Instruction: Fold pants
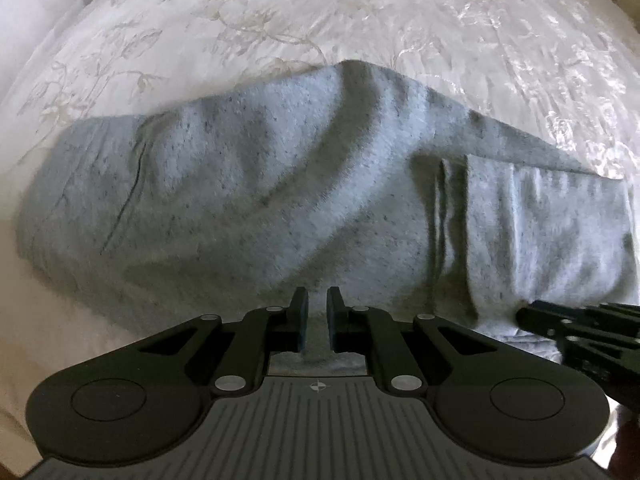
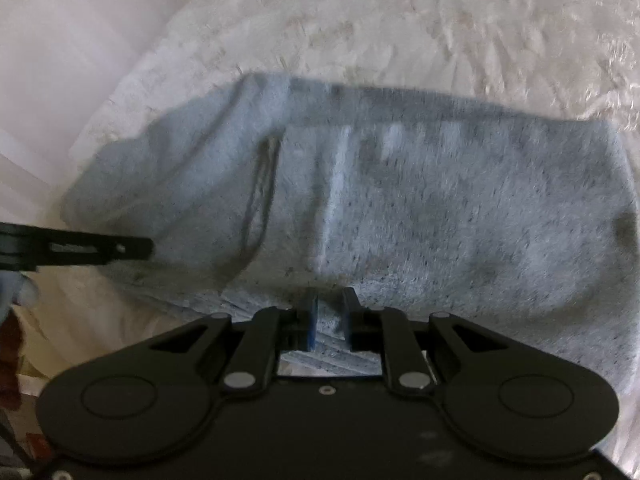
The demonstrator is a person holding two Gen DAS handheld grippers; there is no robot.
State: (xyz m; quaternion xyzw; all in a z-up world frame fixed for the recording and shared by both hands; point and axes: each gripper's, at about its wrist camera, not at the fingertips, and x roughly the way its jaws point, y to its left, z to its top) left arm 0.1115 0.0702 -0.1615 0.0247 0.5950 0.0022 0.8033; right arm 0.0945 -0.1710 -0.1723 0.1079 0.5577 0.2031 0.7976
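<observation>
Left wrist view: grey flecked pants (image 1: 280, 184) spread crosswise over a pale flowered bedspread (image 1: 360, 20); cloth rumpled, with long creases running down toward the near edge.
Pants, position: flat on the bedspread, bedspread showing beyond the far edge and past the left end of the pants.
Pants, layering: a second layer (image 1: 540, 220) folded over the right part of the pants, its straight edge standing upright in the picture; stacked edges visible at the near hem in the right wrist view.
Pocket slit (image 1: 124, 200): on the left part of the pants, running slantwise.
Left gripper (image 1: 317, 308): at the near edge of the pants, about mid-length; jaws drawn in to a narrow gap, grey cloth filling that gap, pads clamped on the pants.
Right gripper (image 2: 330, 304): at the near edge of the pants, on the folded-over part; jaws narrowly parted, a thick pinch of layered cloth between the blue pads, gripped.
Grippers, relation: both at the same near edge of the pants, side by side, apart.
Picture quality: right wrist view blurred; fine detail of the cloth not readable there.
</observation>
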